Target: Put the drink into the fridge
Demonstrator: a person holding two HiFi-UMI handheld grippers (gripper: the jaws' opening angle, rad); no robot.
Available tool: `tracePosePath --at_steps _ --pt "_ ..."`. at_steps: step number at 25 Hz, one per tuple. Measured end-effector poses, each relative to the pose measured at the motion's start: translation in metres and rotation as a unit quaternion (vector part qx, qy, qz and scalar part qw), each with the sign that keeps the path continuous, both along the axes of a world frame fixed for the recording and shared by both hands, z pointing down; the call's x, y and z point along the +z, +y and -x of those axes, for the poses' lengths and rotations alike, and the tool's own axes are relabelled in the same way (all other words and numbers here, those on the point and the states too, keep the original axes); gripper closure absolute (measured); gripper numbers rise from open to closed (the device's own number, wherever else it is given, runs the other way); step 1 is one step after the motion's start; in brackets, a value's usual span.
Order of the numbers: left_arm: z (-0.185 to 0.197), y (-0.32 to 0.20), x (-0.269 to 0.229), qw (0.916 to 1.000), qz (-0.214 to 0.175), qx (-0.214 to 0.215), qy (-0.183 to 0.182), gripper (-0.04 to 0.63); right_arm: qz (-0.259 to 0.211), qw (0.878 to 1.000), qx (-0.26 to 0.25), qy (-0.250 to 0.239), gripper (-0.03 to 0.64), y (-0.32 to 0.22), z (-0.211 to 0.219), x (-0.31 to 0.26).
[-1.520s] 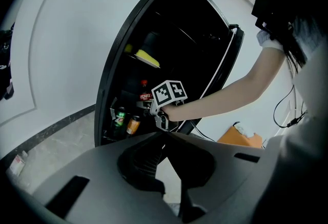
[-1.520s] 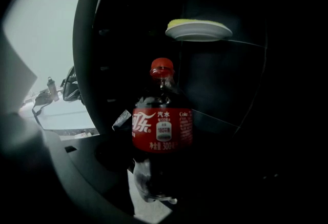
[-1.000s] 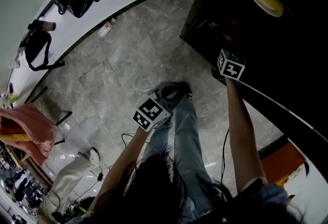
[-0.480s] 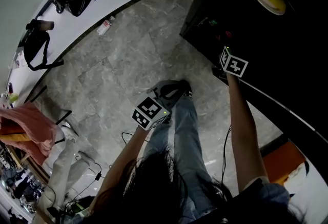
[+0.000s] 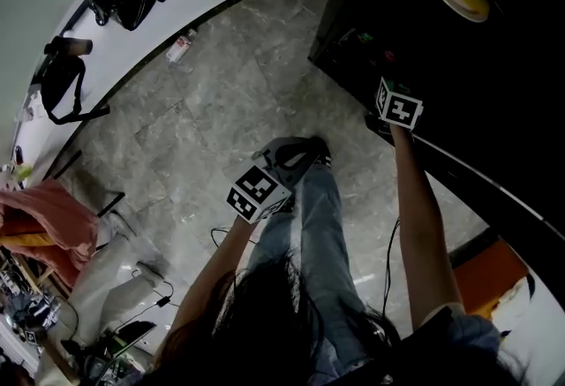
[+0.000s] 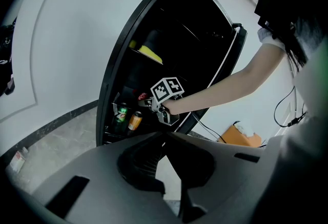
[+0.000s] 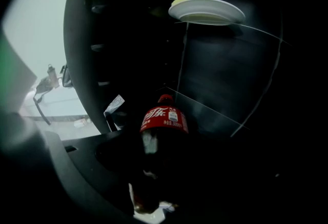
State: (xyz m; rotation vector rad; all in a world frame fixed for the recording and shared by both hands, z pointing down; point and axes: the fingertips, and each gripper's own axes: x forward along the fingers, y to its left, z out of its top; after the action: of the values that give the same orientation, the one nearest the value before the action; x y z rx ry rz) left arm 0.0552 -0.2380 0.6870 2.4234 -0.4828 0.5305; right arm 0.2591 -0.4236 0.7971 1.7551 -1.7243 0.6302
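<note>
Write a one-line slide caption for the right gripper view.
Right gripper holds a red-labelled cola bottle at the open fridge, a white plate shelved above.

A dark cola bottle (image 7: 163, 128) with red cap and red label is clamped between the right tongs (image 7: 156, 166), its cap pointing into the fridge (image 6: 154, 28). The fridge is black, its door open, with glass shelves inside.

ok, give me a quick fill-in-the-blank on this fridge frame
The right tongs are shut on a cola bottle with a ____ label.
Inside the fridge, a white plate sits on the shelf ____ the bottle.
The left tongs hold ____.
Missing words: red; above; nothing.
</note>
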Motion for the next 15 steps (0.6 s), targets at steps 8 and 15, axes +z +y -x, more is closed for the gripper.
tracePosePath --at_steps 8,15 --pt "0.006 -0.001 -0.004 1.0 -0.003 -0.001 -0.006 0.586 -0.003 1.0 0.005 -0.002 0.321 0.006 0.008 -0.013" --pt "0.011 -0.003 -0.01 1.0 -0.006 -0.003 -0.008 0.586 -0.015 1.0 0.018 -0.008 0.321 0.023 0.012 -0.024"
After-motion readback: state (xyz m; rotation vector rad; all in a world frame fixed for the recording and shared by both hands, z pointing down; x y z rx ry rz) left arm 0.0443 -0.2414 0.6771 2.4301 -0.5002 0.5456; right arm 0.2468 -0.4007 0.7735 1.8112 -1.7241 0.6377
